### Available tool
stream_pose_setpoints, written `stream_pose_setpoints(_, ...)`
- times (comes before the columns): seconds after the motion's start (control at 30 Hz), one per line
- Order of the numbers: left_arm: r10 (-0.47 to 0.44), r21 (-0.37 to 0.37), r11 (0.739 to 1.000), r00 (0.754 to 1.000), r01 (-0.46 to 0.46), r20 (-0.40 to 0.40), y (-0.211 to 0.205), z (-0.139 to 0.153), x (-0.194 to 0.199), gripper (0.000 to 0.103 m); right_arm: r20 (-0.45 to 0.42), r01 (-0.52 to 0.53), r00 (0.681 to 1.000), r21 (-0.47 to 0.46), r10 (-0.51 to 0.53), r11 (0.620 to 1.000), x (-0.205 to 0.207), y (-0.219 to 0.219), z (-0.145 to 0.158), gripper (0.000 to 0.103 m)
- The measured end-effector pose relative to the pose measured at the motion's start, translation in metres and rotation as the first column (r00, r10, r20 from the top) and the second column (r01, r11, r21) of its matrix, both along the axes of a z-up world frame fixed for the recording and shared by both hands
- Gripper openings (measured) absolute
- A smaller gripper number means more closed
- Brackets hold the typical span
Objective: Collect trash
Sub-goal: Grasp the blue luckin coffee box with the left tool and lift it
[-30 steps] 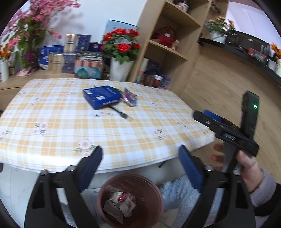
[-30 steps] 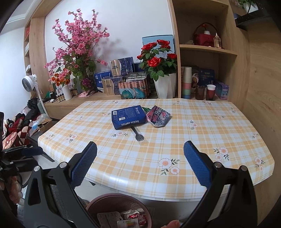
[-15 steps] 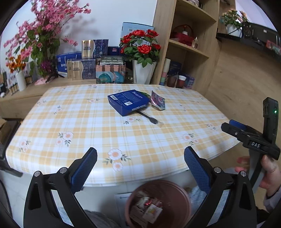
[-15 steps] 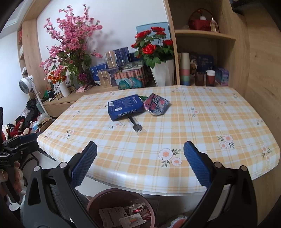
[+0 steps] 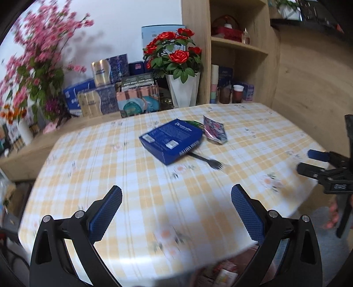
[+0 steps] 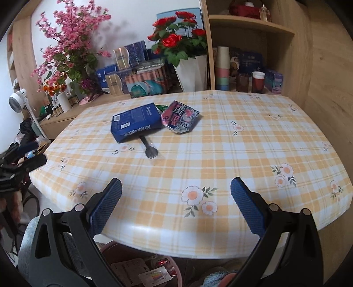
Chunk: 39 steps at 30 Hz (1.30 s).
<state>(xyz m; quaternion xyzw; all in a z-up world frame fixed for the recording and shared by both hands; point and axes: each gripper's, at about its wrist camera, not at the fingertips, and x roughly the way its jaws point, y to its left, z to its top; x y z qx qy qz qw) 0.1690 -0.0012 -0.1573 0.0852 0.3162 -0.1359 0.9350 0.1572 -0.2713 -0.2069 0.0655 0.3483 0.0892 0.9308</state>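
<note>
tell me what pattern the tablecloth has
Yellow and white check with small flowers on the tablecloth, clearest in the right wrist view.

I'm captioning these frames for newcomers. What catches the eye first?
The blue box in the middle of the checked table, with a crumpled pink wrapper on its right and a black fork poking out from under it. Behind stand red roses.

A table (image 6: pixel 242 136) covered in a yellow-and-white checked cloth with daisy prints stands against a white wall (image 6: pixel 136 17). Behind it, a light wooden shelf unit (image 6: pixel 249 24) holds cups and boxes, beside red roses in a white vase (image 6: pixel 192 72) and a pink blossom arrangement (image 6: pixel 66 44).
</note>
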Motion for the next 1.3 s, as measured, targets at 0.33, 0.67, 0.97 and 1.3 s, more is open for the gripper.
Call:
stream_pose_setpoints(0.33,-0.107,0.319,0.943,0.994,0.095,0.02,-0.056,-0.053,0.121,0.097,-0.105,0.04,0.994,0.125,-0.027,0.991,0.064,-0.025,-0.021,0.097)
stream_pose_setpoints(0.67,-0.164,0.574,0.807,0.986,0.139,-0.009,-0.097,-0.108,0.178,0.09,-0.183,0.046,0.983,0.152,-0.018,0.987,0.098,-0.031,-0.045,0.097)
stream_pose_setpoints(0.97,-0.153,0.554,0.814,0.985,0.172,-0.08,-0.095,-0.123,0.199,0.054,-0.218,-0.004,0.975,0.118,0.03,0.993,0.106,-0.022,-0.056,0.097)
stream_pose_setpoints(1.3,-0.105,0.266,0.956,0.991,0.124,-0.085,-0.03,-0.034,0.19,0.021,-0.212,-0.133,0.967,0.05,0.141,0.99,0.121,0.018,-0.053,0.088)
